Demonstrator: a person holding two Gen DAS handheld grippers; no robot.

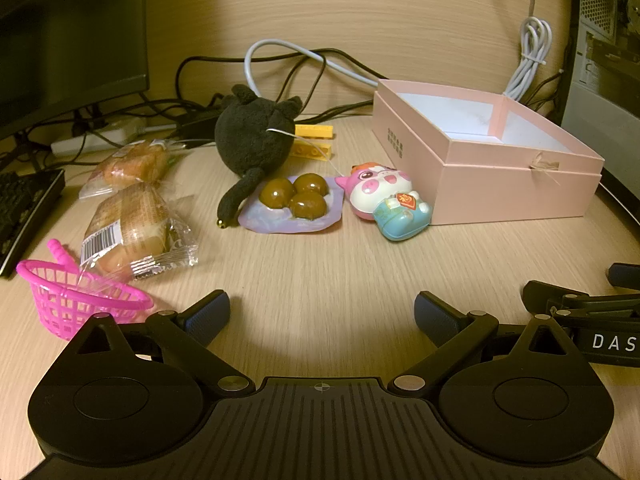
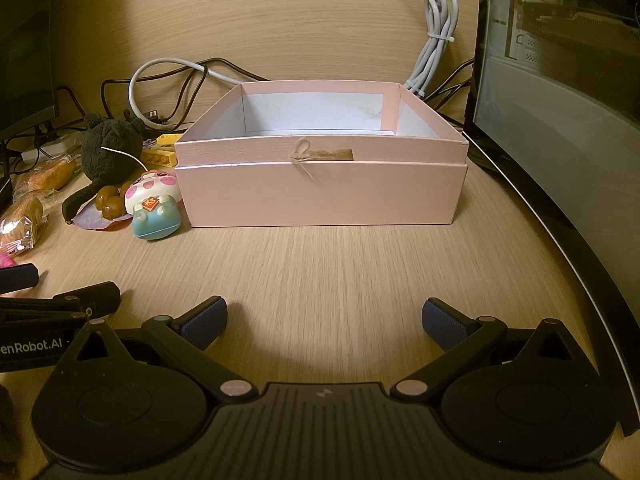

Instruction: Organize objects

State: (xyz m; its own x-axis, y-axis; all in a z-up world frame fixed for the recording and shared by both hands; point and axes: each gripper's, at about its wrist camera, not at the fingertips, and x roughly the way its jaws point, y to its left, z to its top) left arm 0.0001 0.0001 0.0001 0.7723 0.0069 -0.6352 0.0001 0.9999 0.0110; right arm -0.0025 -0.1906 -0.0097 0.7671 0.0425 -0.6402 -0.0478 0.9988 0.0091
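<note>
An open pink box (image 1: 516,192) (image 2: 320,192) stands on the wooden desk, its inside bare. Left of it lie a pink and blue pig toy (image 1: 386,198) (image 2: 154,208), a purple plate with three brown balls (image 1: 294,204) (image 2: 106,208), a black plush cat (image 1: 252,136) (image 2: 108,148), two yellow bricks (image 1: 312,140) (image 2: 160,152), two wrapped breads (image 1: 136,228) (image 2: 24,216) and a pink basket (image 1: 76,300). My left gripper (image 1: 322,316) is open and empty, near the desk's front. My right gripper (image 2: 324,322) is open and empty, facing the box.
A monitor (image 1: 68,36) and keyboard (image 1: 20,212) sit at the left. Cables (image 1: 288,64) and a power strip (image 1: 96,140) lie along the back. A computer case (image 2: 560,100) stands to the right of the box. The desk edge (image 2: 580,280) curves at the right.
</note>
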